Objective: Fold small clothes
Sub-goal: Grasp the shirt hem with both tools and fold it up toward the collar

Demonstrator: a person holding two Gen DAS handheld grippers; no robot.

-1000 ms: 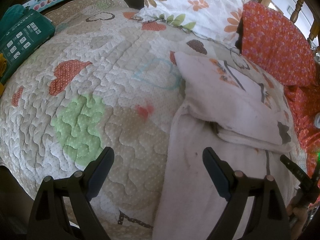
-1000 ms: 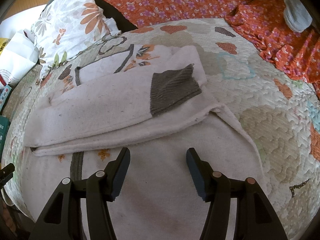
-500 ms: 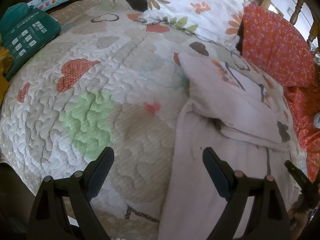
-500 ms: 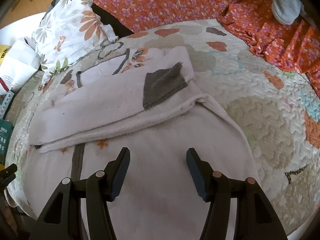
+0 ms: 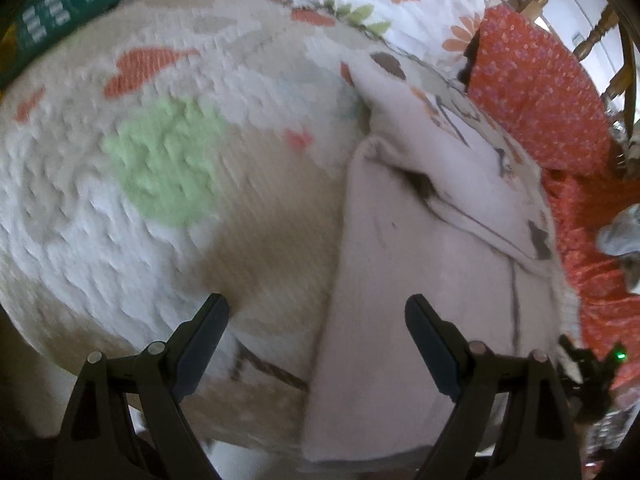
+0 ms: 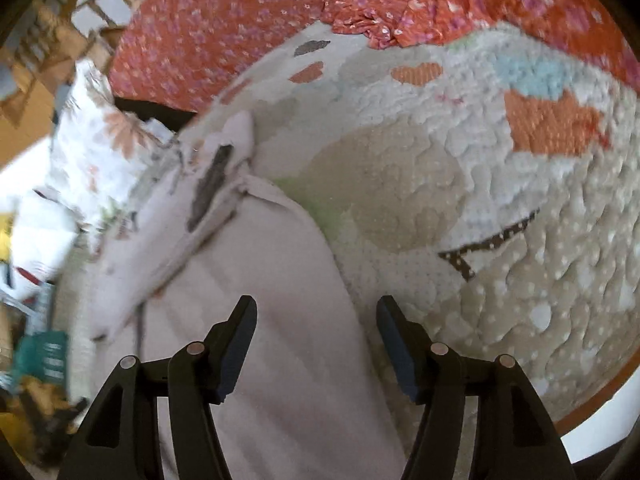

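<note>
Showing unreadable white print: green pack [image 5: 52, 20]

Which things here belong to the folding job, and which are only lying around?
Belong to the job:
- pale garment, sleeves folded across
- left hand-held gripper, open
- right hand-held gripper, opening, nothing between the jaws
- quilt, the work surface

Lying about:
- floral pillow
- orange cloth
- green box

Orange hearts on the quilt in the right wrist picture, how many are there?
3: one small heart near the red floral fabric, a smaller one left of it, one big heart at right. Others may hide under the garment.
</note>
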